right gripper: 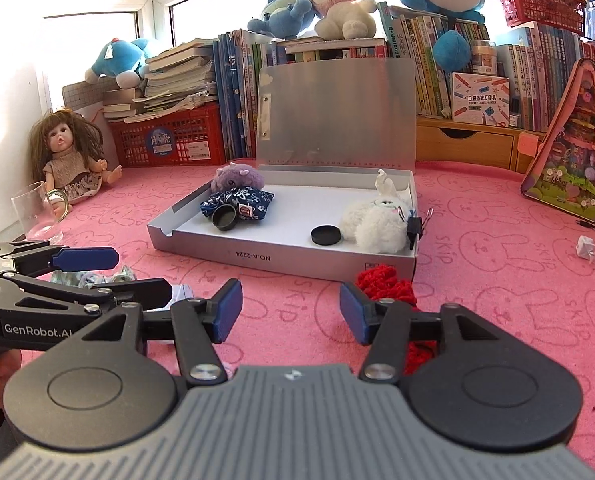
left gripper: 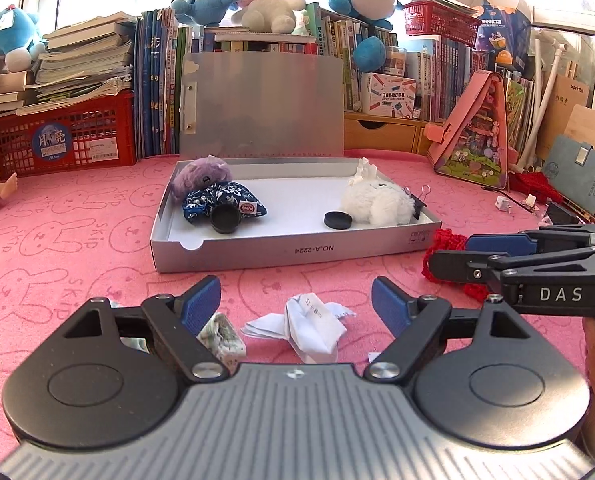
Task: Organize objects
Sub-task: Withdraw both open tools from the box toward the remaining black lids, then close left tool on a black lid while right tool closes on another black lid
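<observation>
An open grey box (left gripper: 297, 250) (right gripper: 281, 258) lies on the pink cloth, lid raised. It holds a purple plush (left gripper: 201, 174), a blue floral pouch (left gripper: 225, 200), two black caps (left gripper: 225, 220) (left gripper: 337, 220) and a white plush (left gripper: 377, 202) with a binder clip. My left gripper (left gripper: 296, 306) is open and empty, over a crumpled white paper (left gripper: 309, 328); a floral cloth scrap (left gripper: 223, 334) lies by its left finger. My right gripper (right gripper: 290, 312) is open and empty, with red yarn (right gripper: 385, 282) by its right finger.
Books, red baskets (left gripper: 57, 136) and plush toys line the back. A doll (right gripper: 69, 156) and a glass cup (right gripper: 37, 212) sit at left. A pink triangular toy case (right gripper: 573, 160) stands at right, with a small crumpled paper (right gripper: 585, 248) near it.
</observation>
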`<move>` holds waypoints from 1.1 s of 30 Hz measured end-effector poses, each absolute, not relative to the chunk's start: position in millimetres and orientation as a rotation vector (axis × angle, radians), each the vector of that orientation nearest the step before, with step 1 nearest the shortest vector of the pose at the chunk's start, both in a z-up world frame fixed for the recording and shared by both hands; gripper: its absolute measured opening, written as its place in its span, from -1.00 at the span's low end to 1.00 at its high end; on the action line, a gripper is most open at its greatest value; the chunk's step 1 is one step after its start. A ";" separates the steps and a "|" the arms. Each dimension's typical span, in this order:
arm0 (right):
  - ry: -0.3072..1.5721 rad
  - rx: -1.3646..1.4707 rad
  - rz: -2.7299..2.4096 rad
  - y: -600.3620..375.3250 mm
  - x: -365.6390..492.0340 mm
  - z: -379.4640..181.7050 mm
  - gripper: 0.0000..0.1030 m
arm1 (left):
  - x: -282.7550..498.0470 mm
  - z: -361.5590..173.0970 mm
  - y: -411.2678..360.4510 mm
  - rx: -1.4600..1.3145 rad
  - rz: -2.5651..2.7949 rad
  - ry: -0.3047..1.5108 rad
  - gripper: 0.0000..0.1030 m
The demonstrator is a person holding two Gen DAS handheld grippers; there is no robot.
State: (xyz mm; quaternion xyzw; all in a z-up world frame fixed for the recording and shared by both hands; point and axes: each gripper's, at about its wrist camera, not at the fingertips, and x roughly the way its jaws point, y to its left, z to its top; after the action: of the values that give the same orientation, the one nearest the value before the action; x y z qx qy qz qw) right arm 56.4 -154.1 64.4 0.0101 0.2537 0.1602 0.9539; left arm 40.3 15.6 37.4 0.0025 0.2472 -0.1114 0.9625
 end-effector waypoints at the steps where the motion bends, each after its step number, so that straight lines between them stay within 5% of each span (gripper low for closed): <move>1: 0.520 0.019 0.325 -153.9 52.9 62.1 0.33 | 35.8 34.6 14.6 0.009 -0.229 0.504 0.67; 28: 0.597 -0.040 0.320 -142.1 -1.1 25.0 0.34 | -33.7 -15.0 3.0 0.060 -0.233 0.555 0.66; 33: 0.567 -0.107 0.292 -130.1 -4.7 20.4 0.34 | -36.3 -16.1 1.6 0.080 -0.212 0.536 0.46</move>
State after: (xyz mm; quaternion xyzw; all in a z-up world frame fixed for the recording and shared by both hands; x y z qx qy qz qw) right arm -4.7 -130.1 20.4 -0.0526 0.2788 0.1434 0.9481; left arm -36.3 1.6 -16.1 0.0396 0.2644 -0.1047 0.9579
